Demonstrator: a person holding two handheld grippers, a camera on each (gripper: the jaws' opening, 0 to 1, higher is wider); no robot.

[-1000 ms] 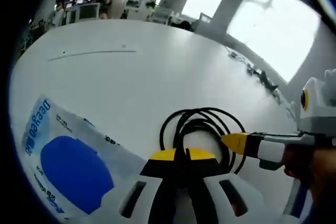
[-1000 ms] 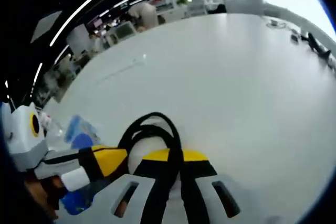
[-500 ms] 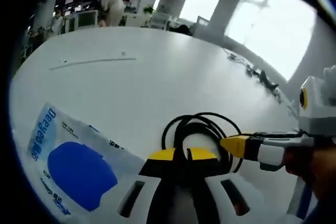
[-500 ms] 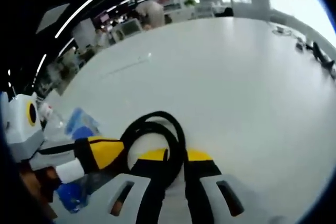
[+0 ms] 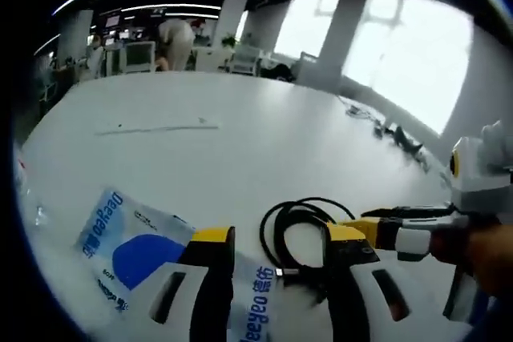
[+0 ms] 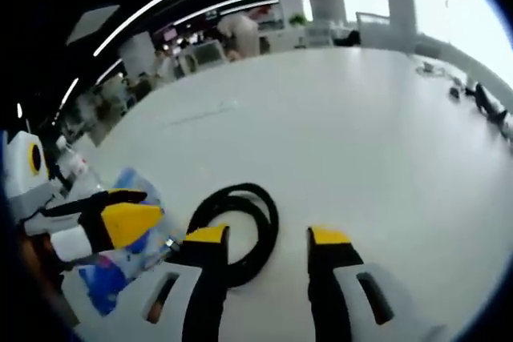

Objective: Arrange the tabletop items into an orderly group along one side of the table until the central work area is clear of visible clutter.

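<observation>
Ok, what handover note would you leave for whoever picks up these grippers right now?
Left hand-held gripper: open, holding nothing.
Right hand-held gripper: open, holding nothing.
Coiled black cable lies on the white table, beside the blue-and-white plastic packet.
Done: cable and packet sit close together.
Left: judge whether this pair sits near enough to the table's side; shift them if not.

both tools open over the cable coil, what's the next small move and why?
Probably lift the right tool clear. Its jaws stand apart and hold nothing, while the black cable coil lies loose on the white table beside the blue-and-white packet. The left tool is open too.
</observation>
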